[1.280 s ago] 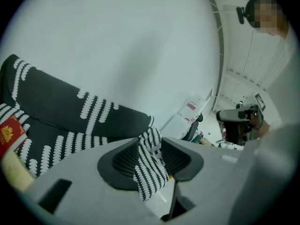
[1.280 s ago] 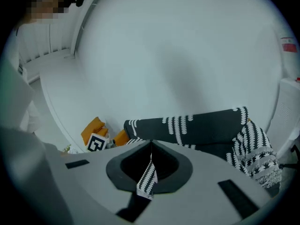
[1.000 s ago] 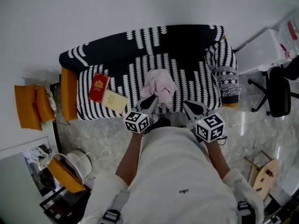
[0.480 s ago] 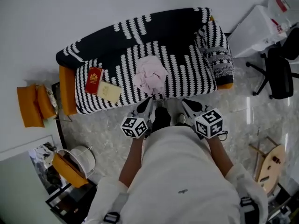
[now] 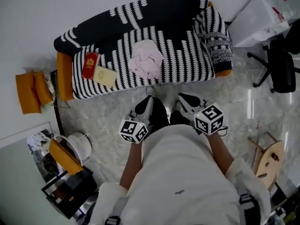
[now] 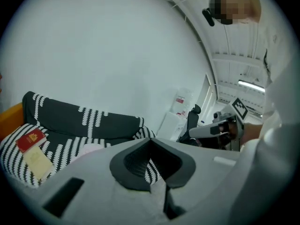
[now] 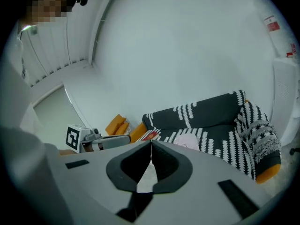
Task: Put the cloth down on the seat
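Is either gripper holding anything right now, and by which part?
Nothing is held. The left gripper and right gripper are both shut and empty; the pink cloth lies loose on the sofa seat.

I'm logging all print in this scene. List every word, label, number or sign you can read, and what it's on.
No text can be read.
Red booklet on the sofa seat: gold emblem and print, too small to read.
Red label on the white package: blurred, unreadable.
Left marker cube and right marker cube: black-and-white square patterns, no letters.
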The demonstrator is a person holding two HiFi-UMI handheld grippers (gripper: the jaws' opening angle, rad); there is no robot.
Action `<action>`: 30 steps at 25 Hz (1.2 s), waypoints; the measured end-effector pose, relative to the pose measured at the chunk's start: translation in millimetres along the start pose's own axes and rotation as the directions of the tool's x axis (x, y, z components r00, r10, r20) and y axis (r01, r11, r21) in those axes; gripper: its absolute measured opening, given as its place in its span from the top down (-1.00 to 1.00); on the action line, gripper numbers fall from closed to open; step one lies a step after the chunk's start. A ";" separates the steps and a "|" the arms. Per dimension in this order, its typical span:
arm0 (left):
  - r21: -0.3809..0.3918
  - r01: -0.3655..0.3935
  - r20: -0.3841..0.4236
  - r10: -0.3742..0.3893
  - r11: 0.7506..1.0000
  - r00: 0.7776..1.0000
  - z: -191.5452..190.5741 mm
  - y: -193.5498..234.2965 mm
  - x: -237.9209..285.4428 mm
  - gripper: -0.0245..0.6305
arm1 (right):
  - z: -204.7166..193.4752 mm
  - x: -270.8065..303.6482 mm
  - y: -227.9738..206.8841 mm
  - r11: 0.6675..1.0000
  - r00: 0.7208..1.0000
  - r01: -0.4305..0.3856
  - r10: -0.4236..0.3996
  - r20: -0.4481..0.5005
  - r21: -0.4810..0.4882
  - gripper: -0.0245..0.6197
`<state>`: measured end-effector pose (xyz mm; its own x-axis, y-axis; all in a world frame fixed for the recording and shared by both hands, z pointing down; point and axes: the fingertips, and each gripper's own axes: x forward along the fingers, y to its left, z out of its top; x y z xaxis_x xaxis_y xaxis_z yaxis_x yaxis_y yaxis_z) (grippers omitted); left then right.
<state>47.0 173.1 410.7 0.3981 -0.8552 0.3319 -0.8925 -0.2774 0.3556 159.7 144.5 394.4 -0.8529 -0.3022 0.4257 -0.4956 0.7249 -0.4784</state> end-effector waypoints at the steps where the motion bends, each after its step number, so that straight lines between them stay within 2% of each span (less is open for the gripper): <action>1: 0.001 0.001 0.012 -0.001 1.000 1.000 4.1 -4.9 -4.3 0.89 | 4.3 -2.0 5.3 1.000 1.000 -0.022 0.022 0.022 -0.012 0.90; 5: -0.004 0.010 0.086 -0.010 1.000 0.996 29.8 -23.3 -20.4 0.89 | 21.4 -10.9 29.8 0.991 0.988 -0.110 0.116 0.098 -0.070 0.90; 10: 0.022 0.048 0.151 -0.050 0.999 0.987 56.6 -46.3 -31.3 0.89 | 35.3 -12.0 46.4 0.983 0.978 -0.148 0.161 0.134 -0.105 0.90; 16: 0.015 0.078 0.144 -0.079 0.997 0.986 52.5 -56.0 -39.1 0.89 | 36.9 -7.6 64.4 0.974 0.978 -0.136 0.161 0.133 -0.179 0.90; 21: 0.037 0.104 0.142 -0.108 0.994 0.984 47.9 -56.0 -47.4 0.89 | 30.0 -2.4 76.2 0.976 0.979 -0.138 0.160 0.124 -0.170 0.90; 30: 0.006 0.106 0.158 -0.106 0.994 0.982 43.2 -48.5 -66.1 0.89 | 18.7 3.8 96.7 0.974 0.980 -0.149 0.169 0.104 -0.173 0.90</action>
<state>54.8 224.1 333.7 0.4514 -0.8796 0.1500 -0.8467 -0.3691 0.3833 105.5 201.9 335.4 -0.9366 -0.2382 0.2568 -0.3269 0.8577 -0.3968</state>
